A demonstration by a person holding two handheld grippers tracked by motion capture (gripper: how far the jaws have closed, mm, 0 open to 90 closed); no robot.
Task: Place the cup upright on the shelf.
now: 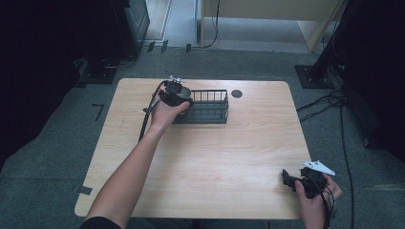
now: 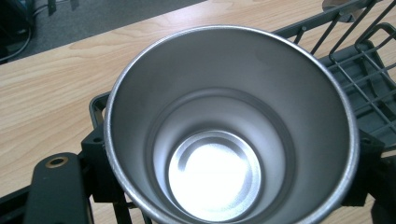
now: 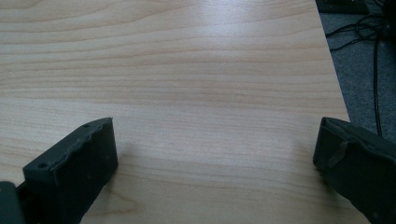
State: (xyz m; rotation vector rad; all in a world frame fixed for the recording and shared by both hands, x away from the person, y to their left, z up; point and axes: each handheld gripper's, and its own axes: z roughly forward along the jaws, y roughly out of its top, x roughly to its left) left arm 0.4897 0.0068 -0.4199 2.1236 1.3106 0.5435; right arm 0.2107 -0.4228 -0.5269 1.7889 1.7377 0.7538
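Both jaws of the left gripper (image 1: 179, 94) clamp the steel cup (image 2: 229, 126); lower it upright into the wire basket (image 1: 210, 107), right gripper (image 3: 215, 163) staying open, empty.

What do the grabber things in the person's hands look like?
Both are black and chunky. The left gripper trails a black cable over the table. The right gripper has thick, blocky black jaws and a pale grey three-cornered plate on top. A dark short sleeve shows.
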